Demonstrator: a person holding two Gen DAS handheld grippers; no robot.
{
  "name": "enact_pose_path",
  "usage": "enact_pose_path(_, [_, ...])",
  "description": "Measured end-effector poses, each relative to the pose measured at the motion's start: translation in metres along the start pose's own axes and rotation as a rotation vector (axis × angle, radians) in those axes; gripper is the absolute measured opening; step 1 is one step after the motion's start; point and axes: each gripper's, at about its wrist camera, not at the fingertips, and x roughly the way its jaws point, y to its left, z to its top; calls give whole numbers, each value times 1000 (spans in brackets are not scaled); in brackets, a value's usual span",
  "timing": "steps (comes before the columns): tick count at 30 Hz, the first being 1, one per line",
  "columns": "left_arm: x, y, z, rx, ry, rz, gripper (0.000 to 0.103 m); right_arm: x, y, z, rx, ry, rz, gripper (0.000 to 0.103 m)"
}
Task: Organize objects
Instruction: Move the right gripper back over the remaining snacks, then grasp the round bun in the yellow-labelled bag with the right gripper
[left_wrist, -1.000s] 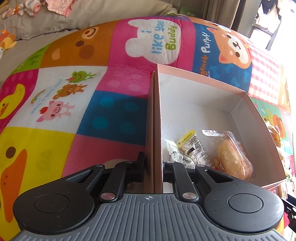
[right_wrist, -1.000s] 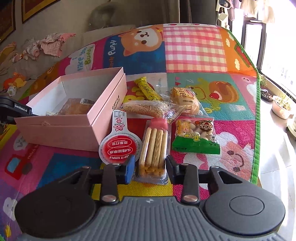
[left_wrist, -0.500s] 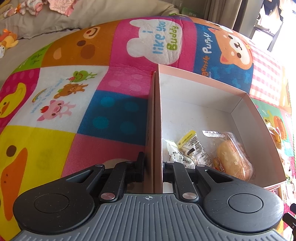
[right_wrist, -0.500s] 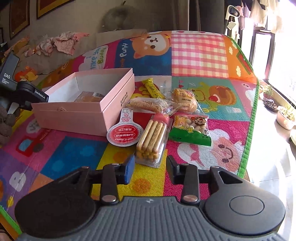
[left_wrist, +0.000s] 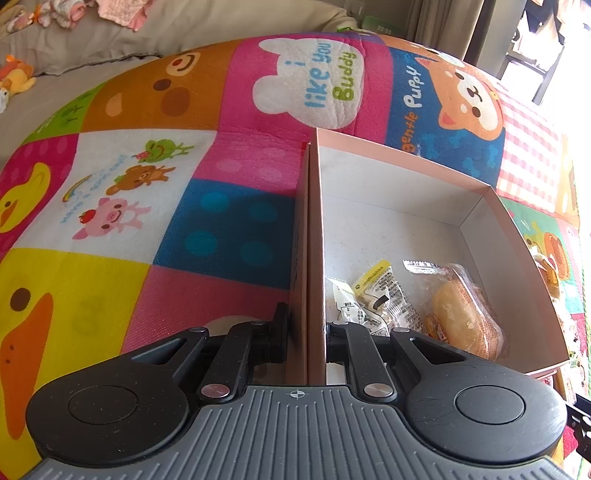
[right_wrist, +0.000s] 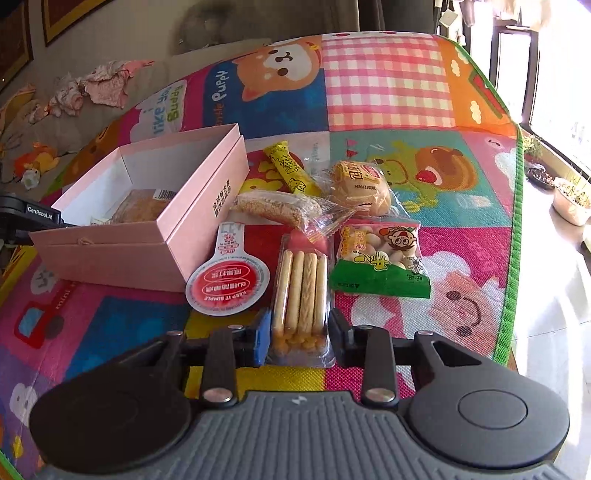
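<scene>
We take the clear tray of biscuit sticks as the item in hand: it lies on the play mat, just right of the pink box, its near end now between the fingers of the right gripper. Half a second back the tray sat well ahead of the open fingers; now they straddle it and the jaws are closing, blue pad on the left, black pad on the right. We can't see either pad pressing the plastic yet, so we read this as pre-grasp, not a hold. Meaning for the task: probably the next snack to go into the box.

Left gripper is unchanged over the last second, clamped tight on the near wall of the pink box, one finger outside, one inside, steadying it.

Already in the box: a wrapped bun and a small yellow-and-white sachet. Not yet boxed, on the mat: red round-headed card, green-edged snack bag, wrapped bread roll, yellow stick pack, crumbly bar in clear wrap.

Hard to see: the tray's near end is partly covered by the fingers; from the right wrist the box wall hides most of its contents; the left wrist view loses the box's near-right corner behind the gripper body; the window side is blown out.
</scene>
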Motion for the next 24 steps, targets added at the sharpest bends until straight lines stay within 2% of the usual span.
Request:
enact_pose_path(4, [0,0,-1,-1,-1,0,14,-17,0,-15,-36,25,25,33])
enact_pose_path(7, [0,0,-1,1,-1,1,14,-32,-1,-22,-44,59,121,33])
enact_pose_path(9, [0,0,-1,0,-1,1,14,-44,-1,-22,-55,30,152,33])
enact_pose_path(11, [0,0,-1,0,-1,1,14,-52,-5,-15,-51,-28,131,35])
enact_pose_path(16, [0,0,-1,2,0,1,14,-37,-30,16,31,-111,4,55])
enact_pose_path(18, [0,0,-1,2,0,0,14,-21,-39,25,52,-106,-29,59])
enact_pose_path(24, [1,0,-1,4,1,-1,14,28,-59,44,83,-31,-76,59])
